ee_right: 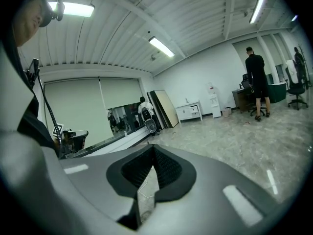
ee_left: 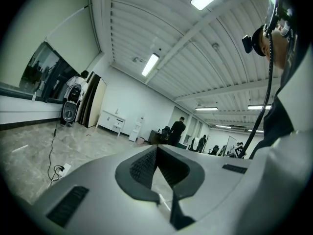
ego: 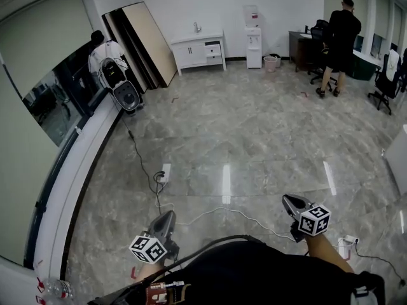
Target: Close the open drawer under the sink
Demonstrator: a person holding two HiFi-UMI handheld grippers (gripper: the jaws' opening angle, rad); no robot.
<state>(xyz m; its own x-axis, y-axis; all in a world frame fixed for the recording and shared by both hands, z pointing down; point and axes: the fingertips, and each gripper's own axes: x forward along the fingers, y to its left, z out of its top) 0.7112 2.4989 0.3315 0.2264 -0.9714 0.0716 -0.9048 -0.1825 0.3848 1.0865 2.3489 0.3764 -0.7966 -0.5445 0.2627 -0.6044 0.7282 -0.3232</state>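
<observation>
Grey marble floor (ego: 254, 138) is spread between the person and the sink cabinet (ego: 191, 53) at the far wall, where the drawer (ego: 215, 51) is seen pulled out. The left gripper (ego: 166, 220) and right gripper (ego: 294, 203) are held near, jaws pressed together, empty. The approach is judged in hand; the room must be crossed before the drawer is pushed.

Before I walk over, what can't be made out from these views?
- Sink cabinet drawers: too far and small in all three views to tell which stands open.
- Desk, head view: largely hidden behind the standing person.
- White object, head view: cut off by the right edge, unidentifiable.
</observation>
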